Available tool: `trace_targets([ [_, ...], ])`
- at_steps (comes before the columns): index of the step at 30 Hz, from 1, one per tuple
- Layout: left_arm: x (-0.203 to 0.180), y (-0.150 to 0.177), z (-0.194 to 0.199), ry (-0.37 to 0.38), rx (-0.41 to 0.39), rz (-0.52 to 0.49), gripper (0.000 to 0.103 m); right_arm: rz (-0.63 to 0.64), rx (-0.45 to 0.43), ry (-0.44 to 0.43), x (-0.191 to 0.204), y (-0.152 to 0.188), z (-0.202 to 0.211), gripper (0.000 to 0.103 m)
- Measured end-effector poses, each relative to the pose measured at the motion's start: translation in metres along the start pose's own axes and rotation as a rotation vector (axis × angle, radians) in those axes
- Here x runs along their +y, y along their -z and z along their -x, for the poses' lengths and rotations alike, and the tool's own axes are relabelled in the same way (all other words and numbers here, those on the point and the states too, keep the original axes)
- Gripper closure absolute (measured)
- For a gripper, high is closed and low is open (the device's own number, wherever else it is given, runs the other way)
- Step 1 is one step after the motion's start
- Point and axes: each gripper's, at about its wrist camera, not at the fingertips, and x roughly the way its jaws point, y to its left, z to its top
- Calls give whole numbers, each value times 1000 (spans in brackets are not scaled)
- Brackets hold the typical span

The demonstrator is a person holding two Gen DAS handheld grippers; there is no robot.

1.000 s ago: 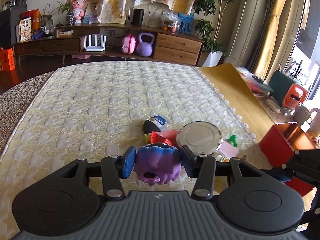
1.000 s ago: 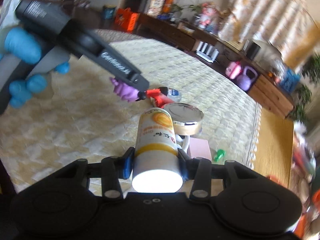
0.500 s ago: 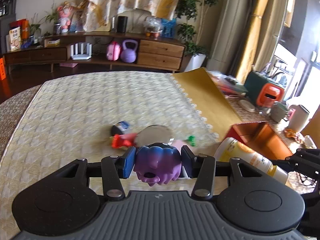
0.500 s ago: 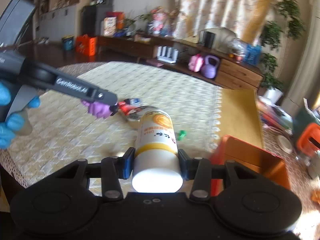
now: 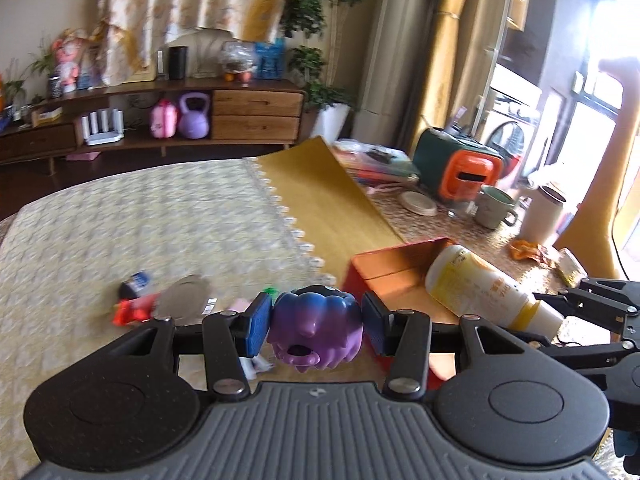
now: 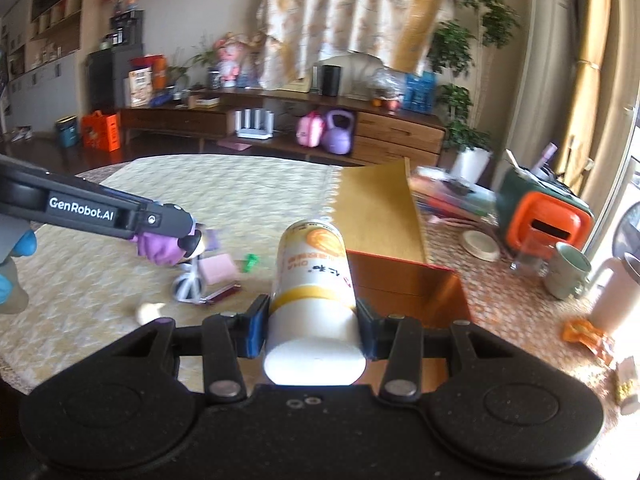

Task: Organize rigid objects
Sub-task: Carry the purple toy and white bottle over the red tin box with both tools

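Red box (image 6: 404, 284) now fills both views: right hand-held gripper (image 6: 312, 324), clamped on the bottle (image 6: 314, 280), has swung over it; left hand-held gripper (image 5: 316, 324) follows, pinching the purple toy (image 5: 316, 326) beside it, both near release.

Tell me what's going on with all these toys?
A person is tidying with two tongs. The left tongs grip a purple rubbery toy figure. The right tongs grip a white-and-yellow plastic bottle, held over an open red box. More small toys lie on the cream quilted tablecloth.
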Motion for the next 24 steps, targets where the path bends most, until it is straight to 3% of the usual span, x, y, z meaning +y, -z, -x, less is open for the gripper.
trace_targets([
  [13,-77,-20,-72,87,56,-118,55,-105,103,88,-63,19,-30,59],
  [24,-105,-26,-147,63,144,-205,55,-78,175,90,-76,25,-64,59],
])
